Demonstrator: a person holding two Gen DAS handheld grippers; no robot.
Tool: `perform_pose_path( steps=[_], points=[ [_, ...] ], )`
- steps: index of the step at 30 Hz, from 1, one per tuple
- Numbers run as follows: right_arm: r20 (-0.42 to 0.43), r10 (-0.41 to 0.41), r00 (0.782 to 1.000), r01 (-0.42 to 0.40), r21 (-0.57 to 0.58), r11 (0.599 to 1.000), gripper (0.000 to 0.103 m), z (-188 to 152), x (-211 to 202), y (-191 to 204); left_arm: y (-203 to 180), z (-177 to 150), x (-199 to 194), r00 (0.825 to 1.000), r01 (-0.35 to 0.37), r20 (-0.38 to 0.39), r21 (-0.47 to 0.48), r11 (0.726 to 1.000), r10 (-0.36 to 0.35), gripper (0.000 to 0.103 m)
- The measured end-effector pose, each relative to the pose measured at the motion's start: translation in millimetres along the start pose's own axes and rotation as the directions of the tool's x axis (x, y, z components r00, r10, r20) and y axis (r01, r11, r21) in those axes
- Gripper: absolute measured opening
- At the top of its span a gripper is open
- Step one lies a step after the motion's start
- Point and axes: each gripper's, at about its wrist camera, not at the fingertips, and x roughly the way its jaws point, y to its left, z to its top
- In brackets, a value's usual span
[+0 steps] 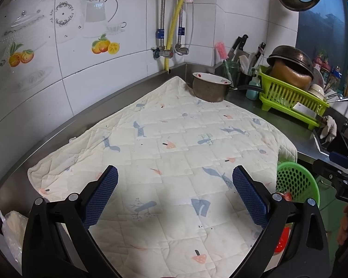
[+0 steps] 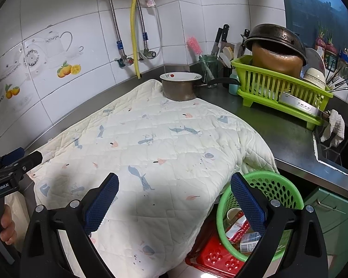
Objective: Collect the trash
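Lower right of frame: round green perforated plastic basket (image 2: pixel 273 185) is already holding wrappers (image 2: pixel 237 228).
Claws: left claw (image 1: pixel 175 194) and right claw (image 2: pixel 174 199) are hanging apart, empty.
Left: quilted cream cloth (image 2: pixel 150 148) is showing no trash.

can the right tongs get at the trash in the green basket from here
Probably yes. The right tongs are open and empty, just above the green basket, whose top is uncovered; the wrappers and paper cup lie exposed.
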Motion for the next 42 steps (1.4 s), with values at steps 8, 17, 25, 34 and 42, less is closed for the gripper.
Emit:
perform_pose_path(
  steps=[8, 17, 25, 34, 42],
  points=[
    [0.008, 0.002, 1.000, -0.002, -0.002, 1.000, 0.094, 0.3, -1.3, 3.8, 1.8, 0.0, -1.6, 1.000, -0.004, 0.005, -0.001, 1.000, 0.004, 0.098],
    [0.007, 0.006, 1.000, -0.006, -0.011, 1.000, 0.094, -1.1, -0.9, 8.1, 3.6, -0.5, -2.7, 1.000, -0.007, 0.009, -0.006, 1.000, 0.007, 0.098],
    [0.008, 0.006, 1.000, -0.006, -0.011, 1.000, 0.094, -2.0, -0.7, 9.9, 2.9, -0.6, -4.6, 1.000, -0.008, 0.010, -0.007, 1.000, 0.008, 0.098],
    [0.011, 0.007, 1.000, -0.007, -0.012, 1.000, 0.094, -3.4, -0.8, 11.3, 2.1, 0.2, -6.6, 1.000, -0.006, 0.023, -0.003, 1.000, 0.006, 0.098],
    [0.020, 0.006, 1.000, -0.006, -0.013, 1.000, 0.094, -3.9, -3.6, 13.0, -1.1, 3.0, -11.4, 0.999, -0.010, 0.040, 0.001, 1.000, 0.009, 0.098]
  ],
)
